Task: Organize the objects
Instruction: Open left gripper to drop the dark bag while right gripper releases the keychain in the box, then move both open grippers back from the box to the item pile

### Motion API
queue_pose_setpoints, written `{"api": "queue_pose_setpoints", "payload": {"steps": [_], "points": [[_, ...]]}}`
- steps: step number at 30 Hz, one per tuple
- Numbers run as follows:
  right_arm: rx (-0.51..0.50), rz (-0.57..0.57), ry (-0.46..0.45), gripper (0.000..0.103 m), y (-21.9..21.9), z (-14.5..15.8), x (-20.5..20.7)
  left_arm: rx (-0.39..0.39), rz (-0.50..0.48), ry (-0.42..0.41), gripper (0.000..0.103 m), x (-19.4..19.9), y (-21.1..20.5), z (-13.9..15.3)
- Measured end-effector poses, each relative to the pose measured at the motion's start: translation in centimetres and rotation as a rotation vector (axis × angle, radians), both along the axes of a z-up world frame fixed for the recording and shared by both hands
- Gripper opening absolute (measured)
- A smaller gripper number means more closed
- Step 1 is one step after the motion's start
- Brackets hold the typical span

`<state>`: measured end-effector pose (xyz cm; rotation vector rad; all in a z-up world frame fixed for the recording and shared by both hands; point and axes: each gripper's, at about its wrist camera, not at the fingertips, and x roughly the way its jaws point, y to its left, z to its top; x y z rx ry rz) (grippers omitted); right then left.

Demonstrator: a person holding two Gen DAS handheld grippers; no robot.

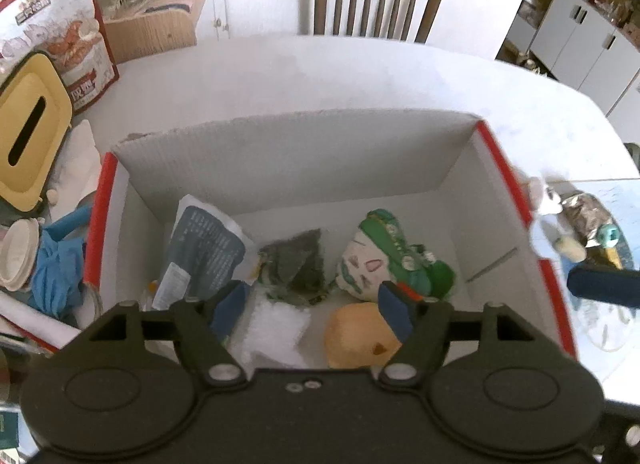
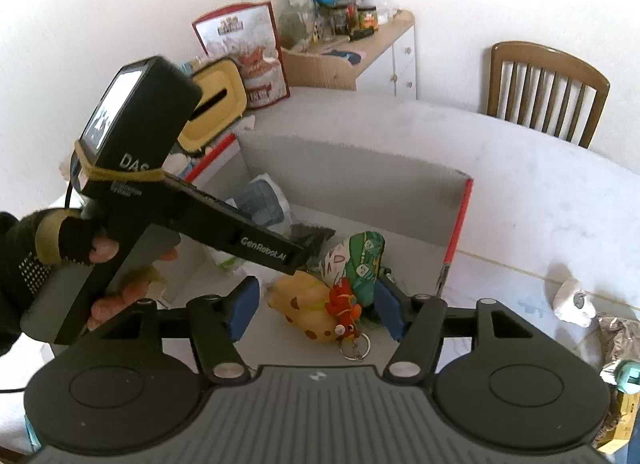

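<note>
Both the left gripper point(image 1: 314, 314) and right gripper point(image 2: 316, 310) are hanging partly open and empty, tilting down over a cardboard box point(image 1: 280, 156) holding a yellow toy point(image 2: 306, 310), green pouch point(image 1: 394, 254) and red keychain point(image 2: 344, 306); a gloved hand point(image 2: 56, 248) is gripping the left handle.

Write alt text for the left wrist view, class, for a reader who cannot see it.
An open white cardboard box with red edges sits on a white table, holding a green-and-white snack bag, a dark blue printed pouch, a dark tea packet and a yellow plush toy. The left claw hovers open above them, holding nothing.
</note>
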<state>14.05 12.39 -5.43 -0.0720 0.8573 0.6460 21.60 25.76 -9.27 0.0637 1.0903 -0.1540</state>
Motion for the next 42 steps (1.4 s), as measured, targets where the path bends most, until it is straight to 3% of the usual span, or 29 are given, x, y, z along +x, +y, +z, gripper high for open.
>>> {"api": "queue_pose_setpoints", "payload": {"steps": [13, 23, 36, 42], "points": [[0.081, -0.022, -0.051, 0.078, -4.7, 3.1, -2.2, -0.075, 0.0, -0.119, 0.085, -4.0, -2.8, 4.4], [0.109, -0.061, -0.069, 0.086, -9.5, 4.6, -3.9, -0.11, -0.007, -0.188, 0.101, -6.5, -5.8, 6.5], [0.174, -0.205, -0.094, 0.098, -19.2, 4.8, -5.2, -0.131, -0.04, -0.225, 0.102, -8.4, -11.4, 6.5], [0.118, -0.274, -0.12, 0.098, -23.4, 4.2, -5.2, -0.132, -0.058, -0.227, 0.103, -8.2, -14.2, 5.9]]}}
